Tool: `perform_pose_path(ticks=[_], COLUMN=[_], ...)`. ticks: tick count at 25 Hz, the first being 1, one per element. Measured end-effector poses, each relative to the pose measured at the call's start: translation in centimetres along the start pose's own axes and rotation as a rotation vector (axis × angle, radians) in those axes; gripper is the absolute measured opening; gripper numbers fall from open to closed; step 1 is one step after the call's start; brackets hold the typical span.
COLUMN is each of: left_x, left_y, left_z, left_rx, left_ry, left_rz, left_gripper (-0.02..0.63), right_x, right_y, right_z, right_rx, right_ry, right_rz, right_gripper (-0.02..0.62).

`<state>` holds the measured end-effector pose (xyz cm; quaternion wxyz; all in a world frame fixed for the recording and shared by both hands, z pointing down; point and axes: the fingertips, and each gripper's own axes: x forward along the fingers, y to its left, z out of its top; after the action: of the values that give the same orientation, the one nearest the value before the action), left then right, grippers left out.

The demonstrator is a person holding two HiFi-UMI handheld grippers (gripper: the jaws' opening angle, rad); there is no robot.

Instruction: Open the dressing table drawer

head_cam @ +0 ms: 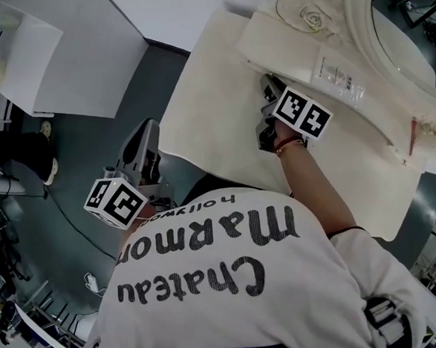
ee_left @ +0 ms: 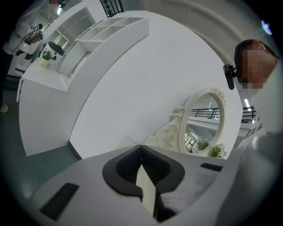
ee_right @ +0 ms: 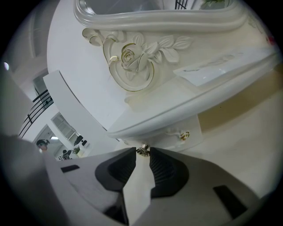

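L claw (ee_left: 141, 148): well left of dressing table (ee_right: 185, 103), clear of it. Jaws fully together, nothing held, aimed up at wall. Idle; low risk.

R claw (ee_right: 142, 154): under table's front edge. Jaws nearly closed, extreme tips pinching small gilt knob (ee_right: 142, 150) of drawer (ee_right: 168, 140). Drawer sits beneath table top, doesn't look pulled out yet.

Risks (my judgement):
- Tip-only grip on small rounded knob: slip-off on pull.
- 2nd knob (ee_right: 183, 134) right of mine unheld: one-sided pull, drawer may rack or jam.
- Sharp yank: table may shift.
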<state>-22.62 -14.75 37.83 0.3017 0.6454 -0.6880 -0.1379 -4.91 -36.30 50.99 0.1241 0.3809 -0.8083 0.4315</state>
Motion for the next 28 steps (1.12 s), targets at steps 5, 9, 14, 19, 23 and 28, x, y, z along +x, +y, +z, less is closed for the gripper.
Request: perform_pose_path(ticks=[5, 9, 14, 19, 23, 28], left_x=[0.3, 0.5, 0.4, 0.2, 0.0, -0.1], left_y=[0.1, 0.0, 0.1, 0.1, 0.3, 0.4], left_z=[-0.3, -0.3, -0.1, -0.1, 0.0, 0.1], left_rx=[-0.013, -0.019, -0.019, -0.022, -0.026, -0.027], left_ry=[0.014, 0.015, 0.006, 0.005, 0.005, 0.007], left_rz=[-0.021, -0.034, -0.037, -0.043, -0.044, -0.046], left_gripper=[0.023, 0.023, 0.023, 0.023, 0.023, 0.023], right_x=[-0.1, -0.3, -0.4, -0.8, -0.8, -0.9], right_y=[0.0, 0.0, 0.0, -0.1, 0.0, 0.2], right_z=[-0.1, -0.4, -0.8, -1.1, -1.0, -1.0], right_rx=[0.001, 0.001, -0.003, -0.004, 0.0, -0.004], right_ry=[-0.001, 0.009, 0.015, 0.015, 0.013, 0.015], right_rz=[-0.023, -0.029, -0.028, -0.035, -0.036, -0.034], right_gripper=[0.107, 0.107, 0.107, 0.107, 0.107, 0.107])
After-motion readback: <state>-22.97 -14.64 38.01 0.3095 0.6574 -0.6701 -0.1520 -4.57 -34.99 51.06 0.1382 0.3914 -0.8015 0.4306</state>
